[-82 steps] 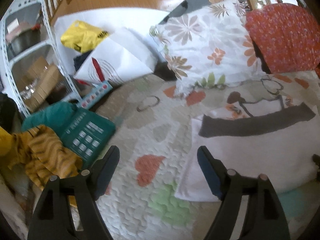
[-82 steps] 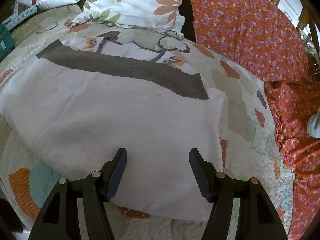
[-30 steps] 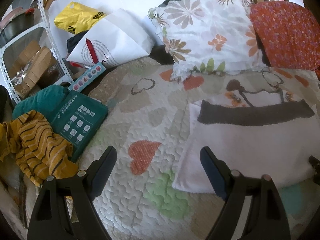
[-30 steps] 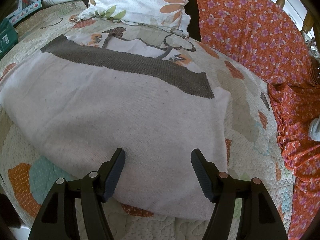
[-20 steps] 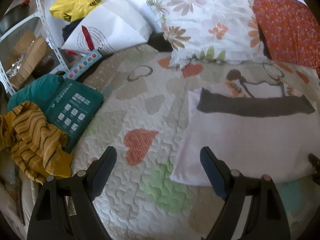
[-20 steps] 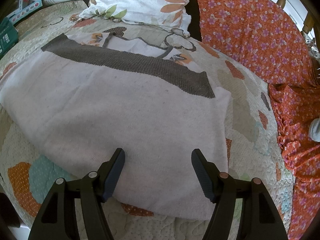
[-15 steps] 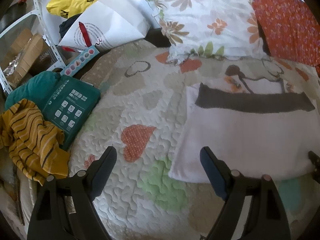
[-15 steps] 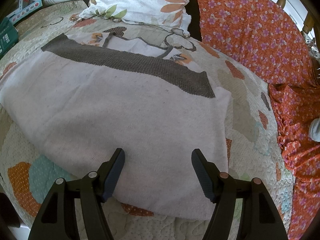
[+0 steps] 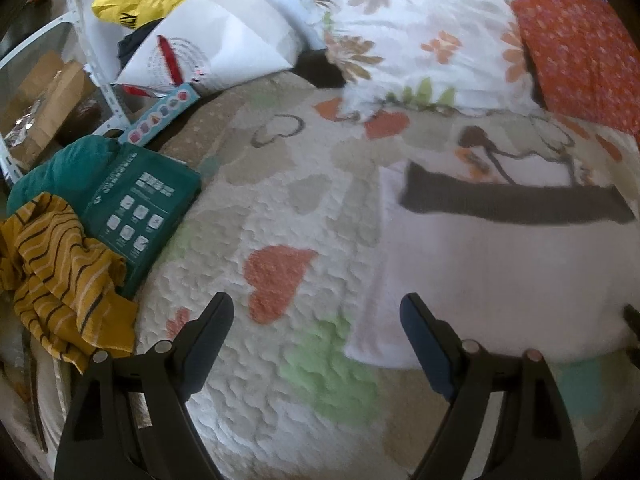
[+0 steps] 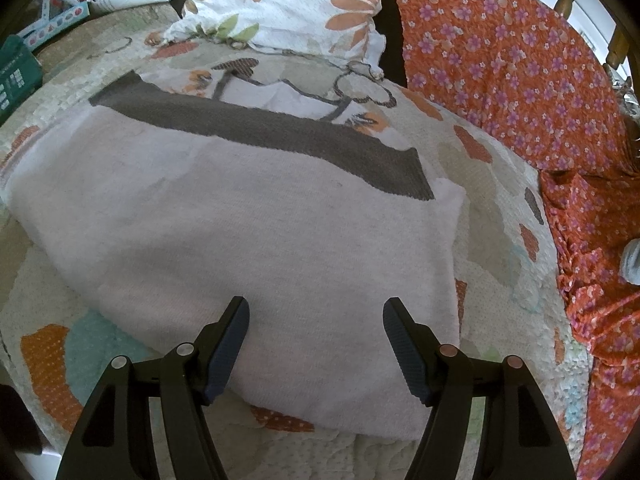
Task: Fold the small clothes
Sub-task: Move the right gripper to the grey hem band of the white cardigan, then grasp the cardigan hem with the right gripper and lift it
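A white knitted garment [image 10: 240, 232] with a dark grey band [image 10: 280, 136] along its far edge lies flat and folded on the quilted bedspread [image 9: 248, 216]. In the left wrist view the same garment [image 9: 500, 272] fills the right side. My left gripper [image 9: 316, 308] hovers open over the bedspread just off the garment's near left corner, nothing between its fingers. My right gripper [image 10: 316, 312] hangs open above the garment's near edge, touching nothing.
A floral pillow [image 9: 420, 36] and an orange flowered cushion [image 10: 500, 72] lie at the head. A green package [image 9: 140, 208], a yellow striped garment [image 9: 56, 276], a white bag [image 9: 216, 52] and a metal shelf [image 9: 24, 80] crowd the left side.
The left gripper has drifted a little forward and down, tilting lower, so the bedspread and garment corner sit closer. The right gripper and the garment have not moved.
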A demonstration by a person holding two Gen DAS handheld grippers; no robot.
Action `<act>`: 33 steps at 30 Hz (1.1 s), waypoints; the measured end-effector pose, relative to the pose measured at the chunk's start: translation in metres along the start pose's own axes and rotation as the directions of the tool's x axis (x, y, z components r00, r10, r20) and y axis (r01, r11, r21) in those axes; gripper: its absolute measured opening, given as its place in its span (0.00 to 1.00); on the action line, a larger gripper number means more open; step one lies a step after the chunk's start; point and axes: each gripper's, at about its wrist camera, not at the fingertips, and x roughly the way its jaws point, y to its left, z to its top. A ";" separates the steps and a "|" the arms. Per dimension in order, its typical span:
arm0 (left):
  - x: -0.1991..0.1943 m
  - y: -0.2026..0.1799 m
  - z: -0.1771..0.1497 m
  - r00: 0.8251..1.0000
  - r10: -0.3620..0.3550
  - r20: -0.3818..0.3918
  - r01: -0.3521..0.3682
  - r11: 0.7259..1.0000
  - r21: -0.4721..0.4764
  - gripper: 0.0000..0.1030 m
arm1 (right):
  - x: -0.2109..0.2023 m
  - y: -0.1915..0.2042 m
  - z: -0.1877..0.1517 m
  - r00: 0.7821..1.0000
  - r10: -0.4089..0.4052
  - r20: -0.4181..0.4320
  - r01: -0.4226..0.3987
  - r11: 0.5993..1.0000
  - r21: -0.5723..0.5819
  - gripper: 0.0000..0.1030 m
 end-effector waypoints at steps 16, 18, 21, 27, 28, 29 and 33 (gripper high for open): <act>0.041 0.140 0.013 0.999 -0.037 -0.037 0.015 0.878 -0.478 0.82 | -0.038 0.204 0.019 0.931 0.337 0.140 -0.267 0.891 -0.368 0.70; 0.044 0.156 0.011 0.998 -0.044 -0.039 0.017 0.853 -0.521 0.82 | -0.031 0.241 0.033 0.944 0.290 0.159 -0.203 0.888 -0.413 0.64; 0.046 0.174 0.006 0.998 -0.056 -0.036 0.025 0.818 -0.574 0.82 | -0.023 0.270 0.054 0.955 0.228 0.192 -0.131 0.899 -0.417 0.56; 0.045 0.191 0.001 0.998 -0.063 -0.027 0.032 0.787 -0.615 0.82 | -0.011 0.278 0.086 0.958 0.271 0.094 -0.233 0.925 -0.300 0.11; 0.045 0.191 0.001 0.997 -0.066 -0.027 0.035 0.788 -0.615 0.82 | -0.012 0.273 0.089 0.952 0.297 0.078 -0.266 0.924 -0.276 0.08; 0.044 0.190 0.001 0.997 -0.072 -0.025 0.041 0.790 -0.611 0.82 | -0.013 0.262 0.091 0.941 0.331 0.067 -0.307 0.921 -0.240 0.08; 0.041 0.174 0.005 0.996 -0.090 -0.013 0.065 0.803 -0.592 0.82 | -0.028 0.213 0.104 0.910 0.402 0.097 -0.394 0.914 -0.091 0.07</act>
